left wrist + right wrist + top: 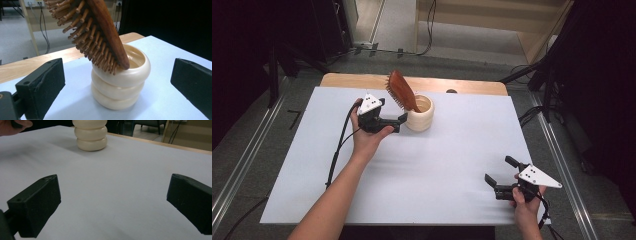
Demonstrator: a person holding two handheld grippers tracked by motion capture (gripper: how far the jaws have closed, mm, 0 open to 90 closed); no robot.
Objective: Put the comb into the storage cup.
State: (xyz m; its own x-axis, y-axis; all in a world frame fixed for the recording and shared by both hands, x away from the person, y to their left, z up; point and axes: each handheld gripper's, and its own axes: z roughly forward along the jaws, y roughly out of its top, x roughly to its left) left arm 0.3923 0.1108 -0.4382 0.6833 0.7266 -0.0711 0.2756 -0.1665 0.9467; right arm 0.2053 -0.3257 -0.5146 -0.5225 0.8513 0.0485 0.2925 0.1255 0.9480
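White sheeting covers the desk (422, 170). Left claw (117, 82) stands wide, empty, jaws flanking the cream ringed cup (120, 85) near the far edge. Its wooden hairbrush (97, 35) leans out over the rim; closing off-centre could tip both. Right claw (112, 202), also spread and empty, hovers well apart.

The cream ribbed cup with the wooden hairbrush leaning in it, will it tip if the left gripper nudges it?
Possibly. The brown wooden hairbrush leans far out over the rim of the cream ribbed cup, so the load looks top-heavy. The cup's glossy rounded rings may slide on the white table or slip between the left gripper's open fingers.
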